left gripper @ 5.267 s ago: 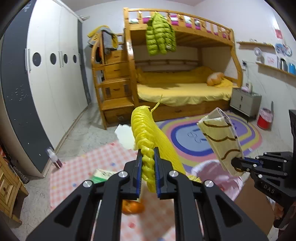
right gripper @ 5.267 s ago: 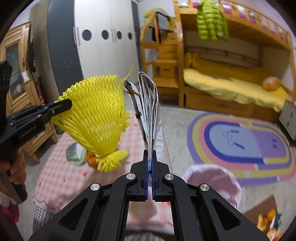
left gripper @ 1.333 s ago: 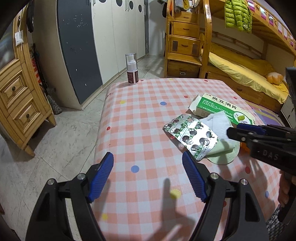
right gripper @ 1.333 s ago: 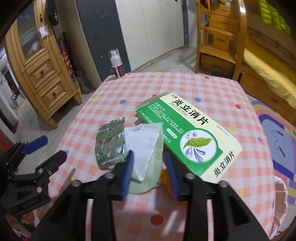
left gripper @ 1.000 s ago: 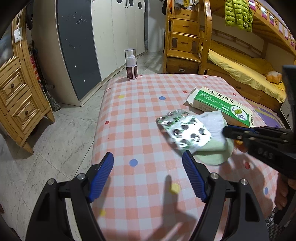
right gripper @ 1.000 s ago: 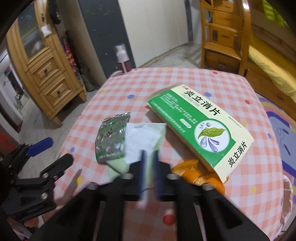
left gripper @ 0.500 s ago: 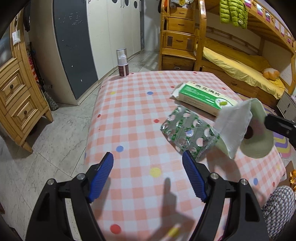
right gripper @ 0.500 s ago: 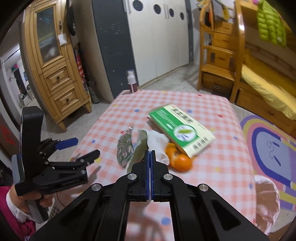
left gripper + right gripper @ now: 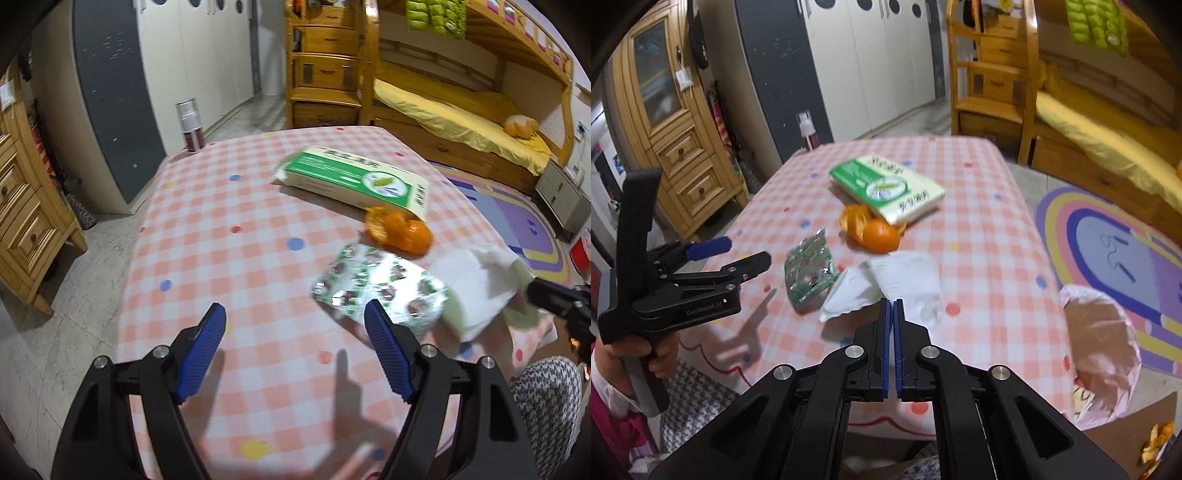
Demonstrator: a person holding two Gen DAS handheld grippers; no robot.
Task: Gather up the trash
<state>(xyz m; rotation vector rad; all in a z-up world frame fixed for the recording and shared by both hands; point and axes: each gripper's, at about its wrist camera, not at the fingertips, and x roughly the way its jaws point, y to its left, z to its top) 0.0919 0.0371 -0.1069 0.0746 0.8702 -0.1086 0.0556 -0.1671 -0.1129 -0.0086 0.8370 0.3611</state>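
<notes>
Right gripper at 6 o'clock in its own view, jaws pressed together on the near edge of a crumpled white tissue. Tissue lifted off the pink checked worktop, a pale green layer showing behind it in the left view. Silver-green blister pack hanging against the tissue's 9 o'clock edge, tilted; whether clamped along with the tissue or merely clinging, cannot tell. Same pack in the left view, blurred, just beyond the right-hand finger.

Left gripper over the near worktop, jaws wide apart, nothing between the blue pads. Seen from the right wrist at 9 o'clock, gripped by a hand.

Orange peel on the worktop at 12 o'clock from the tissue, touching the near end of a green and cream medicine box. Box lying flat, farther toward 12 o'clock. Spray bottle upright at the worktop's far corner, toward 11 o'clock.

Pink bag-lined bin on the floor at 3 o'clock from the right gripper, just beside the worktop edge, mouth open. Striped rug beyond it, yellow bunk bed at 1 o'clock.
</notes>
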